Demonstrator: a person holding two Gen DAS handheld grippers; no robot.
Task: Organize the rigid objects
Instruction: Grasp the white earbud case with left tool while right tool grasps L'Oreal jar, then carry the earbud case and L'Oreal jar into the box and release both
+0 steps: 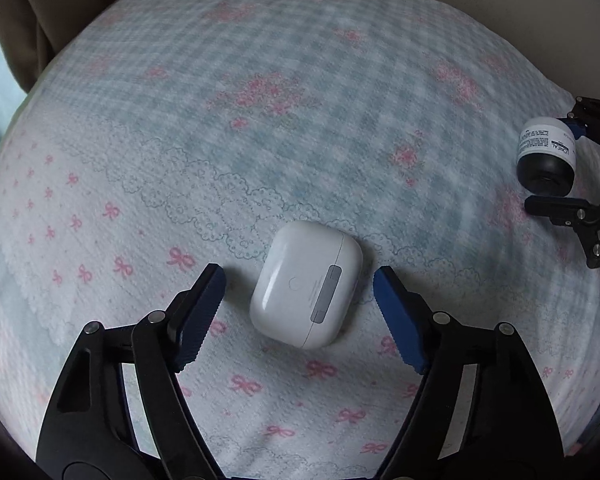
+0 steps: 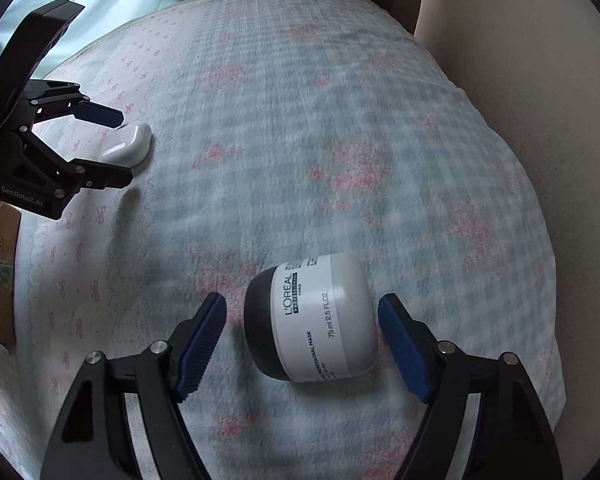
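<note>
Two claws point steeply down at a bed under a blue-checked blanket [image 1: 300,80] with pink bows. Left claw [image 1: 300,292] straddles a white earbud case [image 1: 306,284] lying flat; both blue pads stand clear of it, nothing gripped. Right claw [image 2: 302,320] brackets a small L'Oréal jar [image 2: 316,320] lying on its side, dark lid leftward; its pads sit just beside the jar without pressing. Case and jar lie well apart.

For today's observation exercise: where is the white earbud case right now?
The white earbud case lies on the patterned blanket, between the left claw's open jaws, untouched.
</note>
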